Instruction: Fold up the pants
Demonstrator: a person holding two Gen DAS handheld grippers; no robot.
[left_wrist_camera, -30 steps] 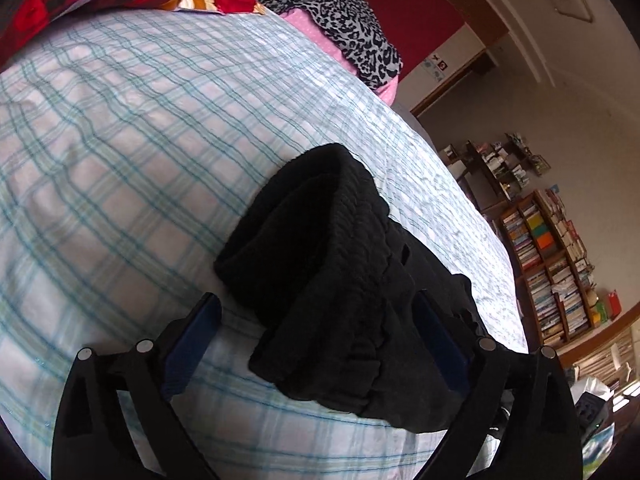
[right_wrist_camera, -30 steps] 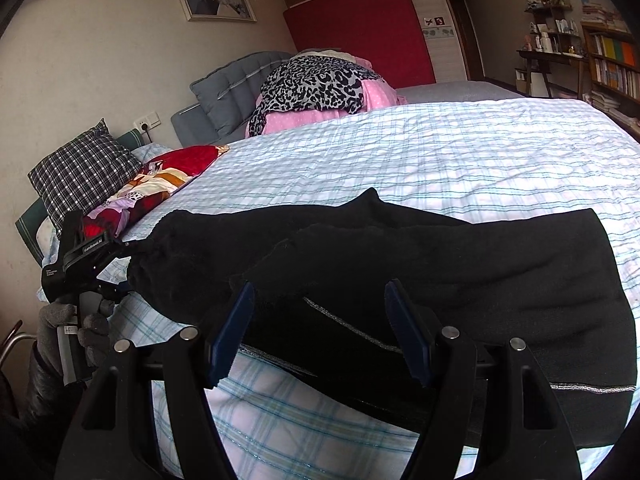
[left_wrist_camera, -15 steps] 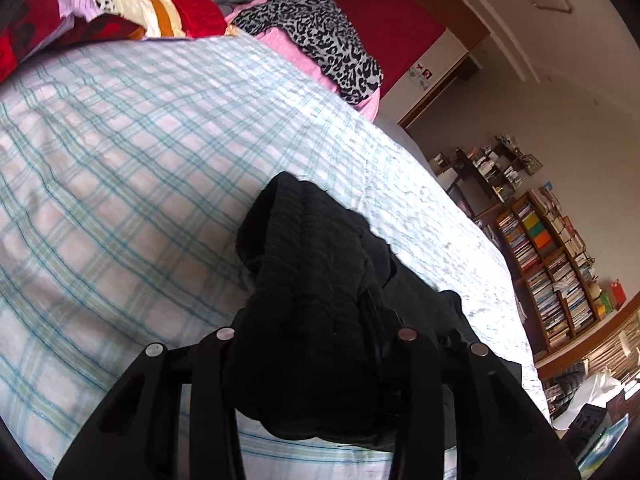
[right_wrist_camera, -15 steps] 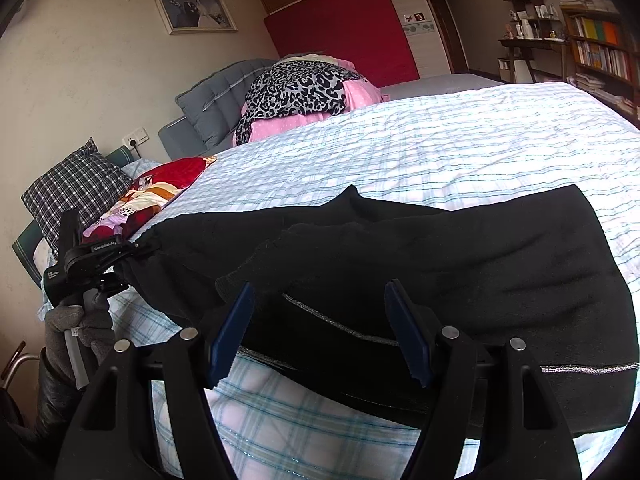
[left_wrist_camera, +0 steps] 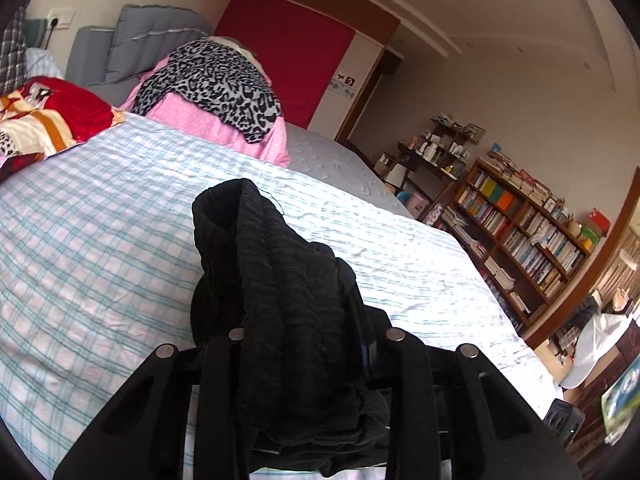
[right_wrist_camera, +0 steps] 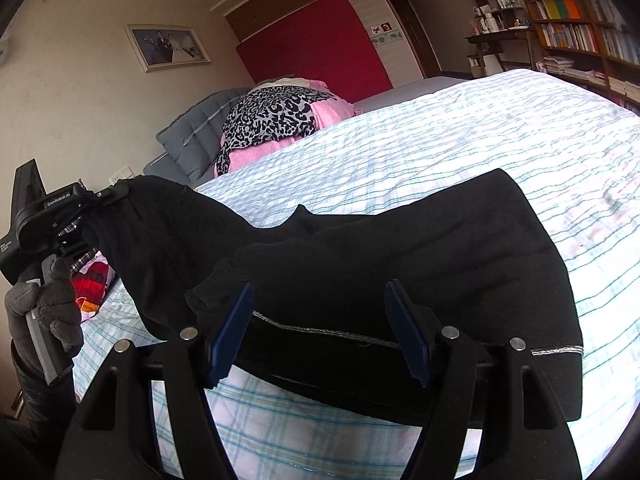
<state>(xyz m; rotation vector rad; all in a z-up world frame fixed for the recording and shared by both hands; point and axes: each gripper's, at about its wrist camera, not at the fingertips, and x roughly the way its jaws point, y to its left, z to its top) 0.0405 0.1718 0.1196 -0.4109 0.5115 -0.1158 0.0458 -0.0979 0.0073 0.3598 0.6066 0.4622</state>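
Black pants (right_wrist_camera: 400, 248) spread across the near edge of the plaid bedspread (right_wrist_camera: 460, 140), silver-striped cuffs at the near right, waist end lifted off the bed at the left. Left gripper (left_wrist_camera: 296, 320) clenched on the bunched ribbed waistband, fabric draped over its fingers; seen from the right wrist view held by a grey-gloved hand (right_wrist_camera: 44, 308). Right gripper (right_wrist_camera: 320, 328) released, blue pads (right_wrist_camera: 232, 332) wide apart, hovering just above the pants' near hem, not gripping. Leopard-print garment (left_wrist_camera: 216, 84) piled on pink bedding at the far edge. Red patterned pillow (left_wrist_camera: 52, 120) at the far left corner. Bookshelf (left_wrist_camera: 528, 232) packed with books beyond the right edge.
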